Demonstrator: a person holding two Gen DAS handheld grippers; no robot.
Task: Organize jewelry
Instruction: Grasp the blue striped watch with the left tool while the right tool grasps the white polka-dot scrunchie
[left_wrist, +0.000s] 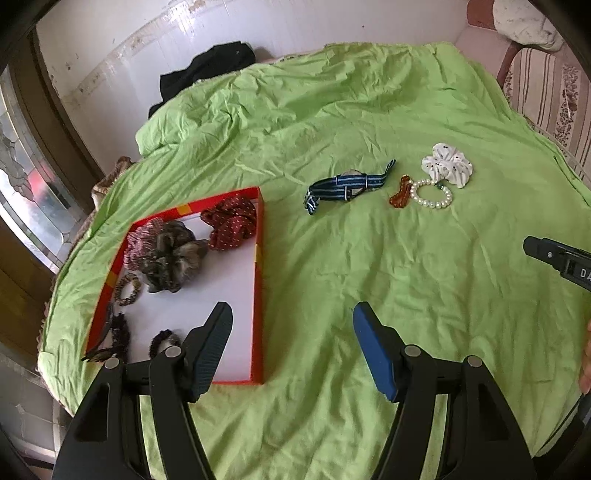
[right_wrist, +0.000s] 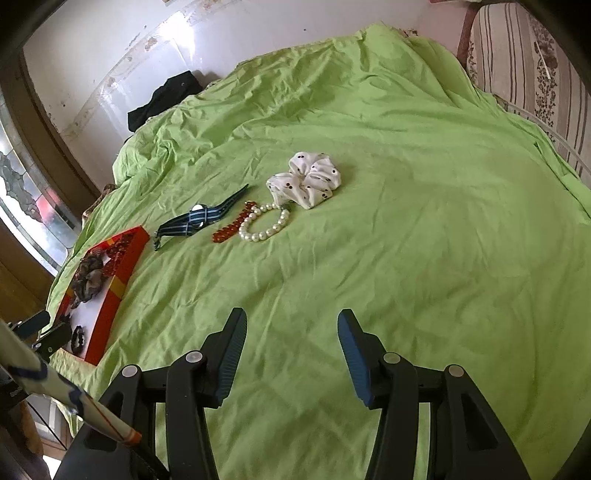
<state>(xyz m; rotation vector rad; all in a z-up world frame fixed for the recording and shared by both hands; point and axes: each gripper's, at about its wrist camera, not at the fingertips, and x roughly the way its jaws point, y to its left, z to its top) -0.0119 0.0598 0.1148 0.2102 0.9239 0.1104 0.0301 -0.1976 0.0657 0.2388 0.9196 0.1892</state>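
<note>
A red-rimmed tray (left_wrist: 258, 280) with a white floor lies on the green bedsheet and holds a red dotted scrunchie (left_wrist: 231, 221), a brown scrunchie (left_wrist: 170, 258) and several small dark hair ties. On the sheet beyond lie a blue striped watch (left_wrist: 345, 186), an amber bead bracelet (left_wrist: 400, 192), a pearl bracelet (left_wrist: 432, 194) and a white dotted scrunchie (left_wrist: 447, 166). My left gripper (left_wrist: 291, 317) is open and empty over the tray's right rim. My right gripper (right_wrist: 291, 325) is open and empty above bare sheet, short of the pearl bracelet (right_wrist: 264, 225) and white scrunchie (right_wrist: 306, 179).
A black garment (left_wrist: 207, 70) lies at the bed's far edge by the white wall. A striped floral cushion (right_wrist: 524, 62) sits at the right. A window and wooden frame (left_wrist: 33, 184) are at the left. The tray also shows in the right wrist view (right_wrist: 110, 295).
</note>
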